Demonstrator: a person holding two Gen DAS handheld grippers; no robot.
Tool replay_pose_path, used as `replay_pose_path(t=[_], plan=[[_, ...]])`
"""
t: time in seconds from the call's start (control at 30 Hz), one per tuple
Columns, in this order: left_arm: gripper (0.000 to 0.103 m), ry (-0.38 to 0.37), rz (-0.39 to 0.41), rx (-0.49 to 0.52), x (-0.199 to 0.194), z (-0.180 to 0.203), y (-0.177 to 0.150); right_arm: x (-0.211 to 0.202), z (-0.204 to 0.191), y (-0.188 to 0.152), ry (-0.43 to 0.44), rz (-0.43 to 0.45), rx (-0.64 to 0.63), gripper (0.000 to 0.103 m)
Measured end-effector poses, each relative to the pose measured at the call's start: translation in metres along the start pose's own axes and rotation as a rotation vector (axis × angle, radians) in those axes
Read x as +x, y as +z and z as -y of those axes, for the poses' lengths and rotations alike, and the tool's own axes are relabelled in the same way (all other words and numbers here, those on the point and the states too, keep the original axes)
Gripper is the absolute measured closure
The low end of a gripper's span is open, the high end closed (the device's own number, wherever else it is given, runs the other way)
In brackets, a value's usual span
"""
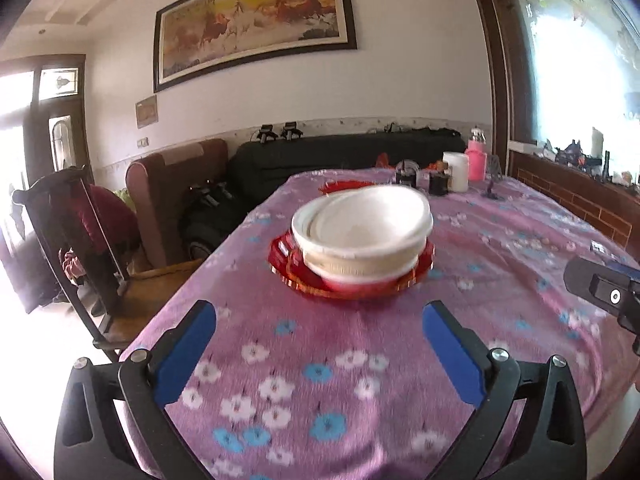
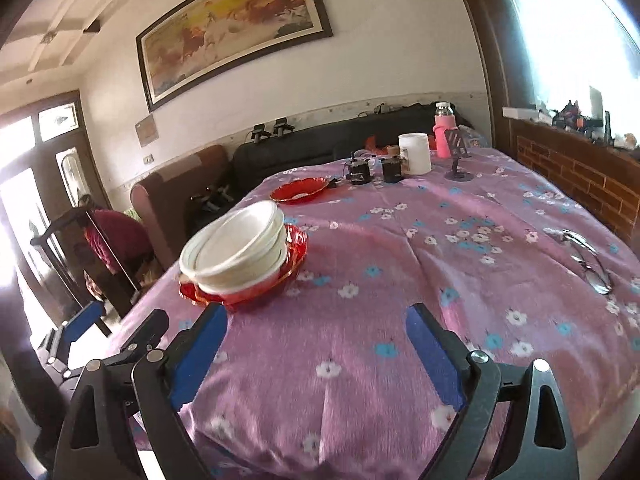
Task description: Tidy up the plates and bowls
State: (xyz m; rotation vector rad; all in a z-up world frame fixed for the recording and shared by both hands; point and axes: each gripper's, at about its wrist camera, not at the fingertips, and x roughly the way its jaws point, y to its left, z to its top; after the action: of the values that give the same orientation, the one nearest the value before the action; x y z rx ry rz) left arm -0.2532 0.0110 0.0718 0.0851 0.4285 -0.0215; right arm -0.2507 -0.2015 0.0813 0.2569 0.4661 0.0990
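In the left wrist view, the left claw hangs released and empty over the flowered tabletop, short of the white bowls nested on a red plate.

In the right wrist view, the right claw is likewise spread and empty; the bowls sit ahead to its left, and a second red plate lies farther back.

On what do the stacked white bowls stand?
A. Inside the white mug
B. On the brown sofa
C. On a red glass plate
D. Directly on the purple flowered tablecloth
C: the stacked white bowls stand on a red glass plate whose rim shows around them on the purple flowered tablecloth.
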Motion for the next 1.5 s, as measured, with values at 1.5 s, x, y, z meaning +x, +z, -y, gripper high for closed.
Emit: replay_pose_path(t=[1.5], plan=[[0.0, 0.07, -0.234, -0.102, 0.072, -0.016, -0.047, 0.04, -0.043, -0.02, -0.015, -0.133, -0.141, 0.006]])
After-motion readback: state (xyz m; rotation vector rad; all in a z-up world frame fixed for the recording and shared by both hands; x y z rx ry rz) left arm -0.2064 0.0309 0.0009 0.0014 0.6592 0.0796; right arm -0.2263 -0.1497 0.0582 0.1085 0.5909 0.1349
